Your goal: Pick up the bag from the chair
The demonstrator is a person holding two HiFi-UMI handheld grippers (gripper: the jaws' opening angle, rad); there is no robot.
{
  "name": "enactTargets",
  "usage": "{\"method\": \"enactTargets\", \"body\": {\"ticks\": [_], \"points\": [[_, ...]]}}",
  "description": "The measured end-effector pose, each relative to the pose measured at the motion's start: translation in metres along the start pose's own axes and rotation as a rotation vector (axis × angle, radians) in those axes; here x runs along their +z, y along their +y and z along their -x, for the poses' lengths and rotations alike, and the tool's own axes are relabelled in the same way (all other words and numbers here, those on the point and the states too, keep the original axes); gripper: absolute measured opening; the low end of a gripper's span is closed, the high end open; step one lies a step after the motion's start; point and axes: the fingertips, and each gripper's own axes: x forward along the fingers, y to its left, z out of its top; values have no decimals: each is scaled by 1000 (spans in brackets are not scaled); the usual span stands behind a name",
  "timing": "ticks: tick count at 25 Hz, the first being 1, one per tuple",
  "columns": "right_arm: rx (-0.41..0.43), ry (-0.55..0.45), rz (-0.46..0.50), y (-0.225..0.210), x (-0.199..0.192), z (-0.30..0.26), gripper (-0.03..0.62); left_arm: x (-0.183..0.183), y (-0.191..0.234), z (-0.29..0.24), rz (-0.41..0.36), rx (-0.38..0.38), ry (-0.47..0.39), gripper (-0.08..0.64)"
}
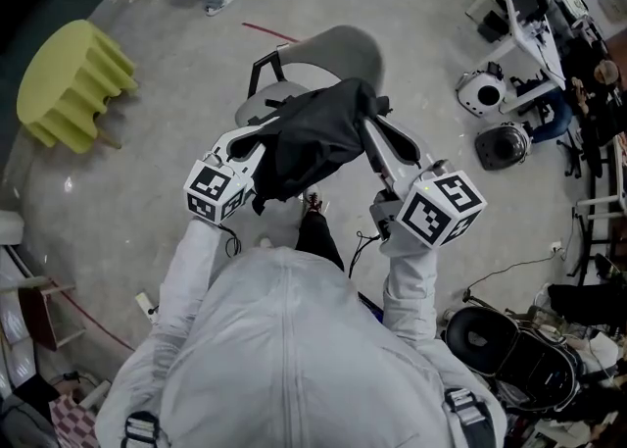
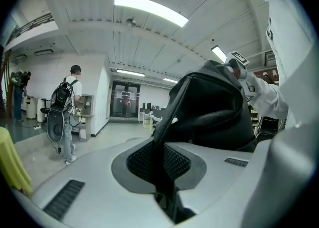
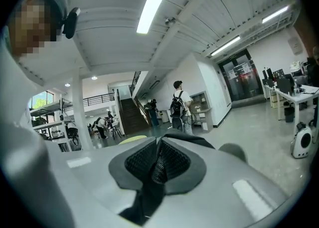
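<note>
The black bag (image 1: 315, 138) hangs in the air above the grey chair (image 1: 338, 56), held between both grippers. My left gripper (image 1: 257, 149) is shut on one of its black straps (image 2: 162, 152), and the bag's body (image 2: 219, 110) bulges just beyond the jaws. On the other side my right gripper (image 1: 377, 147) is shut on another strap (image 3: 154, 172), a thin fold of black cloth pinched between its pads. The chair's seat is mostly hidden under the bag in the head view.
A yellow ribbed stool (image 1: 69, 78) lies on the floor at the left. White robot parts and a desk (image 1: 519, 34) crowd the right side, with black gear (image 1: 509, 348) at the lower right. A person with a backpack (image 2: 65, 112) stands further off.
</note>
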Motion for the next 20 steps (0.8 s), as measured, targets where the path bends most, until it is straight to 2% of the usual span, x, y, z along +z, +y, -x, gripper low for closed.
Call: {"method": "enactTargets", "body": {"ticks": [13,20], "points": [[23,11,25,21,-5,5,46,-2,-5,20,0,16,-10,32],[12,27,26,17,-6,5,46,-1,-4,18,8,12,-14,31]]}}
